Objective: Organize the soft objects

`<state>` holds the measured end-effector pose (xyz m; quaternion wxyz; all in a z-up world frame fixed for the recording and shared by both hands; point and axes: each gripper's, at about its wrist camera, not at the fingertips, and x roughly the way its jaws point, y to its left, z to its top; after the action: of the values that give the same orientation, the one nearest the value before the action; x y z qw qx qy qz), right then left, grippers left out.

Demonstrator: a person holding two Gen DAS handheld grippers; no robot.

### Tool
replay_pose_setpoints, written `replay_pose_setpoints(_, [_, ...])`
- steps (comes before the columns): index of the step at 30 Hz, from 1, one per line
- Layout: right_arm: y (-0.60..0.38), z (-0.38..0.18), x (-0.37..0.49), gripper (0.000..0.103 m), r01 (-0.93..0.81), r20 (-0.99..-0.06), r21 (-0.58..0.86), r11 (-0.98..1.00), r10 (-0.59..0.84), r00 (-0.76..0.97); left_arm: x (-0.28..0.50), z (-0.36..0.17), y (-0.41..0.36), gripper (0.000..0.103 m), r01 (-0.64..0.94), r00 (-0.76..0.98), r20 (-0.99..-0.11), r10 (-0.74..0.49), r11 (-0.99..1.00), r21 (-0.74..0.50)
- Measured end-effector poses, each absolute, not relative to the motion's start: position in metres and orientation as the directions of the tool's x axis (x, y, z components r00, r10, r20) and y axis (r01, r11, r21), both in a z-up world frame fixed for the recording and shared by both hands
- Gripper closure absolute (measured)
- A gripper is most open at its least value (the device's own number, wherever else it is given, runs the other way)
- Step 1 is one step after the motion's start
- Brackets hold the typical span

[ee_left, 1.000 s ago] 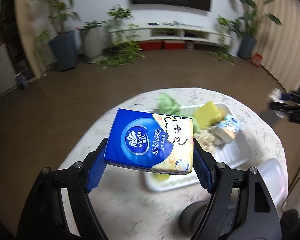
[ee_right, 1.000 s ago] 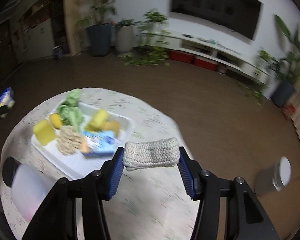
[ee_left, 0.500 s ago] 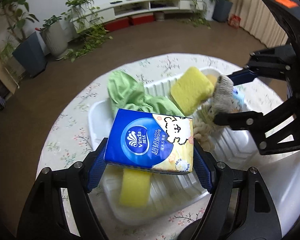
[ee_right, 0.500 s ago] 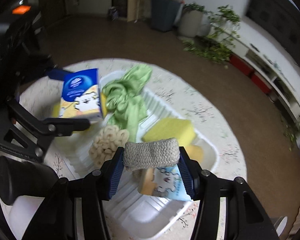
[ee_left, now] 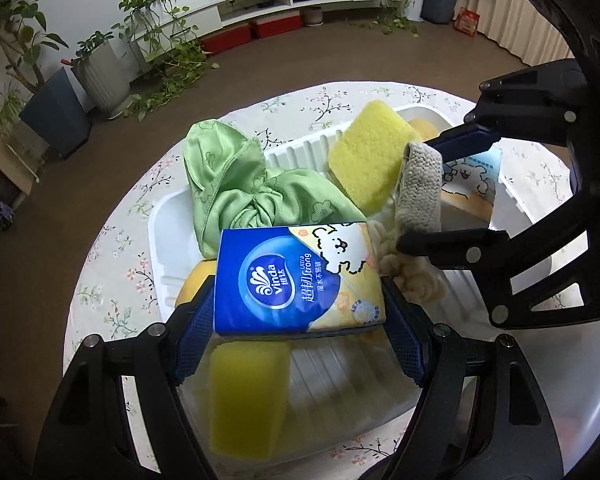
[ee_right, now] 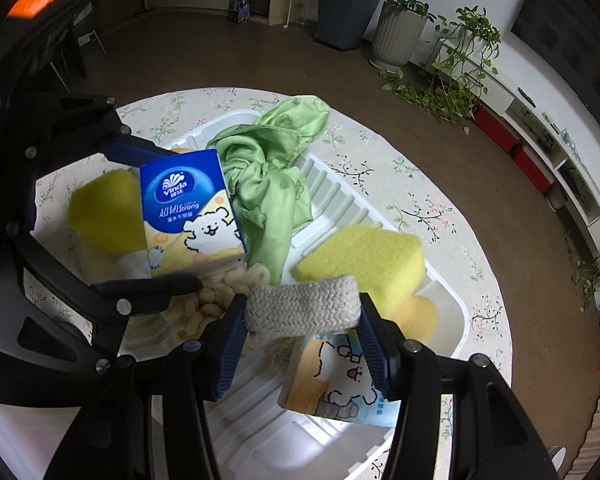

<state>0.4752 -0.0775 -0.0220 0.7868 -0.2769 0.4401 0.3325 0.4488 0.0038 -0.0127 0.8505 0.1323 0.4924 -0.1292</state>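
Observation:
My left gripper (ee_left: 298,320) is shut on a blue and yellow Vinda tissue pack (ee_left: 296,280), held just above the near end of a white ribbed tray (ee_left: 158,240). My right gripper (ee_right: 301,314) is shut on a grey knitted pad (ee_right: 302,308) over the tray's other end. In the tray lie a green cloth (ee_left: 240,184), a yellow sponge (ee_left: 372,160), a second yellow sponge (ee_left: 248,388), a cream knotted item (ee_left: 416,280) and a pale blue tissue pack (ee_right: 340,384). The right gripper (ee_left: 420,192) also shows at the right of the left wrist view.
The tray rests on a round table with a floral cloth (ee_left: 112,248). A translucent white container (ee_right: 16,432) stands on the table beside the tray. Brown floor surrounds the table, with potted plants (ee_left: 100,76) and a low white shelf along the wall.
Both grippers came in from beside the table and sank over the tray, each keeping its grip. In the last half second they barely moved.

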Motion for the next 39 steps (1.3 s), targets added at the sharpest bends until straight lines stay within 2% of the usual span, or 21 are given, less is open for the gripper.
replay_pose_setpoints(7, [-0.074, -0.022, 0.475, 0.046, -0.769, -0.877, -0.138, 0.624, 0.284, 0.387, 0.451, -0.011, 0.008, 0.027, 0.334, 0.482, -0.870, -0.100, 0.939, 0.077])
replay_pose_setpoints(13, [-0.079, -0.024, 0.479, 0.041, -0.759, -0.881, -0.127, 0.639, 0.279, 0.382, 0.450, -0.002, 0.011, 0.016, 0.316, 0.507, -0.856, -0.096, 0.945, 0.081])
replay_pose_setpoints(19, [-0.091, -0.007, 0.478, 0.026, -0.736, -0.856, -0.125, 0.665, 0.303, 0.419, 0.442, 0.017, 0.017, 0.004, 0.289, 0.557, -0.824, -0.108, 0.955, 0.070])
replay_pose_setpoints(24, [-0.109, 0.017, 0.472, 0.020, -0.711, -0.823, -0.115, 0.694, 0.334, 0.459, 0.422, 0.048, 0.021, 0.004, 0.234, 0.637, -0.769, -0.058, 0.965, 0.122])
replay_pose_setpoints(30, [-0.146, 0.045, 0.456, 0.016, -0.641, -0.773, -0.081, 0.763, 0.358, 0.524, 0.379, 0.088, 0.032, 0.004, 0.173, 0.724, -0.689, -0.040, 0.977, 0.126])
replay_pose_setpoints(39, [-0.225, 0.064, 0.394, 0.011, -0.480, -0.694, 0.034, 0.877, 0.366, 0.620, 0.288, 0.098, 0.041, 0.004, 0.064, 0.788, -0.616, 0.003, 0.994, 0.086])
